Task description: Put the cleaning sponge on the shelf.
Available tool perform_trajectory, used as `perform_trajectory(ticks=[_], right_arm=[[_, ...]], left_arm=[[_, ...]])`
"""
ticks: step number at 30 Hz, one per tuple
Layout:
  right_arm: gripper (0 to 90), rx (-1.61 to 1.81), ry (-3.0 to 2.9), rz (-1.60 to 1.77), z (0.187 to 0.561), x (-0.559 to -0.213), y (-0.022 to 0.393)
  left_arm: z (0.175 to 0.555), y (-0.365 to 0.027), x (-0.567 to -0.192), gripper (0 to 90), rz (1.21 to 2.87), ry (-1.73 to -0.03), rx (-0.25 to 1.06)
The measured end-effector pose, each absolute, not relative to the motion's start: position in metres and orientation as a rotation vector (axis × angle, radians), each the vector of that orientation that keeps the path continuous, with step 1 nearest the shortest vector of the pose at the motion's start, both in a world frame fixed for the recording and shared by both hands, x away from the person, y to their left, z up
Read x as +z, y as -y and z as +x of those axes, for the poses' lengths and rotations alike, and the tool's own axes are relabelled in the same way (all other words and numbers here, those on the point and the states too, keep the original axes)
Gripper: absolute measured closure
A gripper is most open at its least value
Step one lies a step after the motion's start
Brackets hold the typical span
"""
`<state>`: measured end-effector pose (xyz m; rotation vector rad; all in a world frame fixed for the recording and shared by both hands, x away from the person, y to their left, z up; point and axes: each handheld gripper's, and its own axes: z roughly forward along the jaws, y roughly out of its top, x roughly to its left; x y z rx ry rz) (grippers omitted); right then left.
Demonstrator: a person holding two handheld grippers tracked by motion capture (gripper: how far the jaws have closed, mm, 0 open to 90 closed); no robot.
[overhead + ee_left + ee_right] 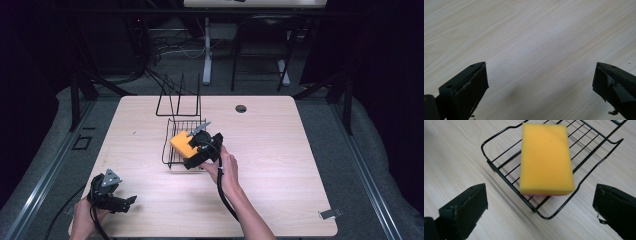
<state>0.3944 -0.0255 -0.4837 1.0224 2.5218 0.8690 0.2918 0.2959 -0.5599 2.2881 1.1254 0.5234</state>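
Observation:
A yellow sponge [546,157] with a pink underside lies flat in a black wire rack [499,167] on the wooden table. In the high view the sponge [181,142] sits in the rack [170,157] at the table's middle. My right gripper [540,206] hangs just in front of the sponge, open, jaws wide apart with nothing between them; from above it [195,152] is over the rack's near end. My left gripper [540,85] is open over bare wood, near the table's front left corner [122,202].
The rack's tall wire back [180,95] rises at its far end. A round hole [241,108] is in the tabletop at the back. A small metal clip [330,214] lies near the front right corner. The table [280,165] is bare wood on the right.

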Motion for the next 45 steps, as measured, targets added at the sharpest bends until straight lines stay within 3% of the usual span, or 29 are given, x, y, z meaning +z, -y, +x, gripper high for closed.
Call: perform_trajectory(ticks=[23, 37, 45], right_arm=[[0.0, 0.842, -2.448, 1.064, 0.334, -0.447, 0.116], [0.0, 0.799, -2.394, 1.222, 0.290, -0.483, 0.197], [0.0, 0.766, -2.387, 1.285, 0.283, -0.506, 0.218]], left_arm=[[0.291, -0.295, -0.560, 0.0, 2.292, -1.121, 0.523], [0.292, -0.294, -0.561, 0.0, 2.306, -1.119, 0.512], [0.292, -0.294, -0.563, 0.0, 2.302, -1.121, 0.515]])
